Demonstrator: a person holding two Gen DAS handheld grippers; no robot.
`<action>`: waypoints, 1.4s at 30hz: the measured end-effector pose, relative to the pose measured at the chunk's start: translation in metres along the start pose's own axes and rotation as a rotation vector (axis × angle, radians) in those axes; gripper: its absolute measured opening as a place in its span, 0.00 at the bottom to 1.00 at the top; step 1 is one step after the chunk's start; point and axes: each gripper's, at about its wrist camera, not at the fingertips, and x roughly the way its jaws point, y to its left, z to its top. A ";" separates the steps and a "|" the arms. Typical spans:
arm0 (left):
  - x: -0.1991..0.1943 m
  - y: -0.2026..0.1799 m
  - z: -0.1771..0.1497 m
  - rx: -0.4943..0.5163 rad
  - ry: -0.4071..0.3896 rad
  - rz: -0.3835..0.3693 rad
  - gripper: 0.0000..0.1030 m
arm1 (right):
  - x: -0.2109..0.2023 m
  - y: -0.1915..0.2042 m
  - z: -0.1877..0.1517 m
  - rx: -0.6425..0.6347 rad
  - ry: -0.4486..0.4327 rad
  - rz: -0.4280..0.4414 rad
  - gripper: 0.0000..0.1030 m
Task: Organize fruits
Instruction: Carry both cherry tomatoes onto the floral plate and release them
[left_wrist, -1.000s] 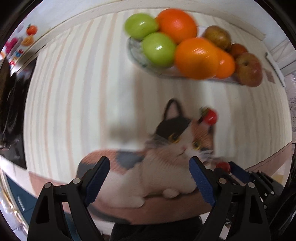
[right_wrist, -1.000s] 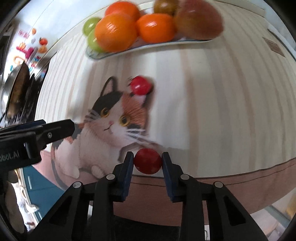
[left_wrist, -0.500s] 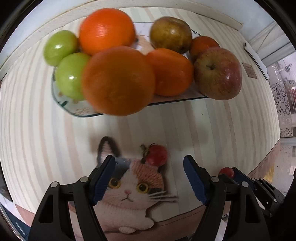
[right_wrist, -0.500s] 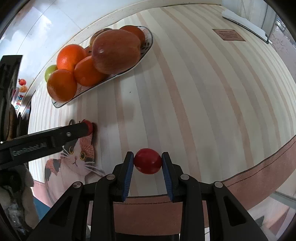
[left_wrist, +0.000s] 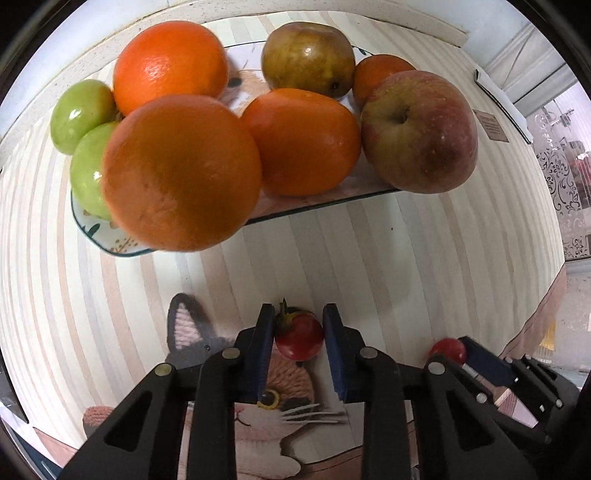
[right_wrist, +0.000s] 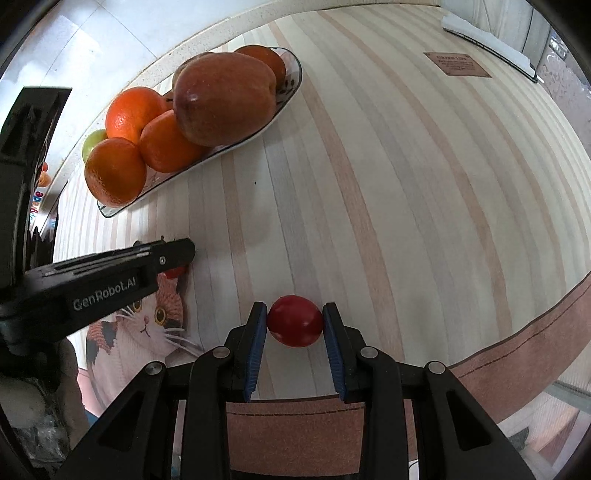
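Red cherry tomatoes, one clamped in each tool, low over the striped tabletop (right_wrist: 388, 184).

Left tool (left_wrist: 299, 345) has just closed its jaws on a stemmed cherry tomato (left_wrist: 300, 341) above the cat picture (left_wrist: 280, 413), near that cat's ear. Right tool (right_wrist: 295, 325) grips a smooth cherry tomato (right_wrist: 295, 320) just beside the cat picture, over bare stripes. Beyond both, a long fruit plate (right_wrist: 291, 79) carries oranges (left_wrist: 181, 173), green fruits (left_wrist: 79, 114) and apples (left_wrist: 419, 131).
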 end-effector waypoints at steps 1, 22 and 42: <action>0.001 0.003 -0.001 0.000 -0.001 -0.001 0.23 | -0.001 0.001 0.001 -0.003 -0.003 -0.001 0.32; -0.101 0.124 0.001 -0.226 -0.145 -0.097 0.23 | -0.056 0.045 0.047 -0.046 -0.059 0.209 0.32; -0.112 0.139 0.099 -0.246 -0.159 -0.148 0.23 | -0.061 0.027 0.168 0.062 -0.166 0.232 0.32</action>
